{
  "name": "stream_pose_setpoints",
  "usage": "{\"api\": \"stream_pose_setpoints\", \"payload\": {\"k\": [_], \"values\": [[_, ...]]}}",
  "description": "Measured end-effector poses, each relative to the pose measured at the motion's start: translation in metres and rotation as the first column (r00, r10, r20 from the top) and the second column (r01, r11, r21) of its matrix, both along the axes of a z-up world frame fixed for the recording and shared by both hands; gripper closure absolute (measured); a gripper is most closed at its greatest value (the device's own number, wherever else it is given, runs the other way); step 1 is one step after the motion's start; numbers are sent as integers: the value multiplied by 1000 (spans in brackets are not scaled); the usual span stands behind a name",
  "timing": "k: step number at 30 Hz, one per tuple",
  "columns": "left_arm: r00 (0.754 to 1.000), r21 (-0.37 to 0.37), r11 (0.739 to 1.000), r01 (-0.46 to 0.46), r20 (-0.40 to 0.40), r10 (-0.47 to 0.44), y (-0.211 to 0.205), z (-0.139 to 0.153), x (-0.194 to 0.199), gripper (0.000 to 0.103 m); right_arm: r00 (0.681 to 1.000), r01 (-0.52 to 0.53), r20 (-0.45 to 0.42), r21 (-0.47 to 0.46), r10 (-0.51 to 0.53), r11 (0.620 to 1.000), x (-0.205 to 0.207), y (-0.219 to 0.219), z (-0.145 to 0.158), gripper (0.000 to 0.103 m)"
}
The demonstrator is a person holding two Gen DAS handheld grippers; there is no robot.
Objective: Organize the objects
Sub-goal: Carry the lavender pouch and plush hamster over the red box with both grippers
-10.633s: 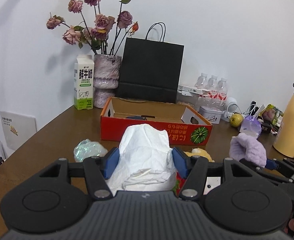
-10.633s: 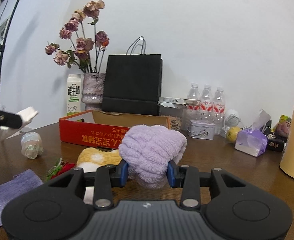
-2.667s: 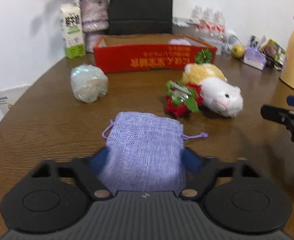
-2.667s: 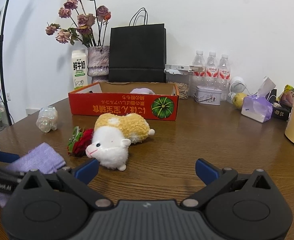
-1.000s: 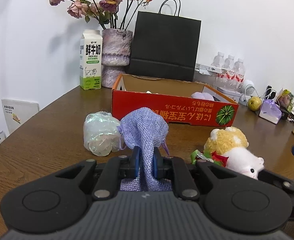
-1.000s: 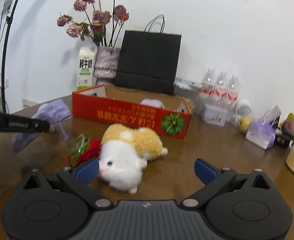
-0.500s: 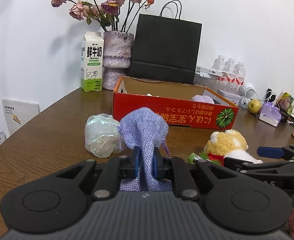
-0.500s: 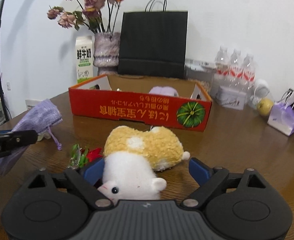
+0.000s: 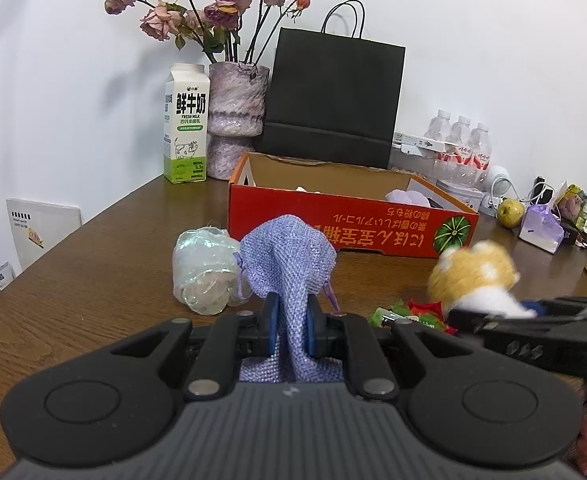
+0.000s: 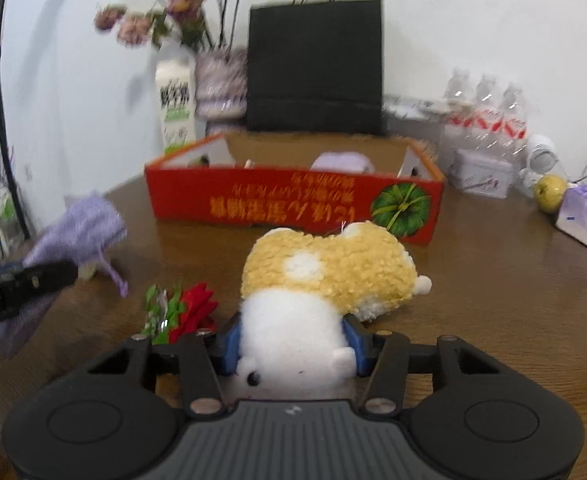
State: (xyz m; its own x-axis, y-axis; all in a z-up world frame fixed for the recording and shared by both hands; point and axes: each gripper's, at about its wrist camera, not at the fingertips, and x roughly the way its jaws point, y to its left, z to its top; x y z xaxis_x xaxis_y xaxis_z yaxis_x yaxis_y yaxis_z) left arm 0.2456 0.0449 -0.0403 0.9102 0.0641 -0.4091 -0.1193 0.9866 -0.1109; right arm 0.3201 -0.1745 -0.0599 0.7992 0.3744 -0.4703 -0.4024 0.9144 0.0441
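Observation:
My left gripper [image 9: 290,320] is shut on a purple drawstring pouch [image 9: 289,256] and holds it above the table, short of the red cardboard box [image 9: 349,226]. My right gripper [image 10: 291,344] is shut on the white head of a yellow-and-white plush hamster [image 10: 325,272]; the hamster also shows in the left wrist view [image 9: 473,276]. The box [image 10: 293,204] holds a purple fluffy item [image 10: 341,162] and something white. A red-and-green bow [image 10: 181,308] lies beside the hamster. A crumpled clear plastic ball [image 9: 205,268] lies left of the pouch.
Behind the box stand a milk carton [image 9: 185,124], a vase of dried roses [image 9: 235,120] and a black paper bag [image 9: 333,96]. Water bottles [image 10: 485,120], a tin [image 10: 481,178], a pear [image 10: 549,192] and a purple packet [image 10: 585,218] sit at the right.
My right gripper has closed on the hamster's head and begun to lift it. My left gripper still holds the pouch, slightly higher and nearer the box.

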Motion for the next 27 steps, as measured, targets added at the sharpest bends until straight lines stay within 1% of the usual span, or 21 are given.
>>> {"api": "stream_pose_setpoints", "payload": {"k": [2,4,6,10,18,22,27], "values": [[1000,-1,1000,0,-7,0,0,-1,1,89,998,25,52,29,-26,999,-10,-7,3,55],[1000,-1,1000,2,-11,-2,0,-1,2,89,992,50,118,38,-54,998,-24,-13,6,55],[1000,0,1000,4,-10,-4,0,-1,1,89,984,56,164,49,-63,997,-35,-18,7,55],[1000,-2,1000,4,-9,-4,0,-2,1,89,975,59,210,70,-72,996,-50,-29,11,55],[1000,14,1000,1,3,-1,-2,-1,-2,89,971,50,230,48,-59,998,-57,-27,13,55],[1000,12,1000,-21,9,21,-5,1,-5,89,971,53,229,56,-65,997,-58,-28,13,55],[1000,-3,1000,-19,20,19,-11,6,-10,89,971,57,229,76,-73,996,-57,-31,15,55]]}}
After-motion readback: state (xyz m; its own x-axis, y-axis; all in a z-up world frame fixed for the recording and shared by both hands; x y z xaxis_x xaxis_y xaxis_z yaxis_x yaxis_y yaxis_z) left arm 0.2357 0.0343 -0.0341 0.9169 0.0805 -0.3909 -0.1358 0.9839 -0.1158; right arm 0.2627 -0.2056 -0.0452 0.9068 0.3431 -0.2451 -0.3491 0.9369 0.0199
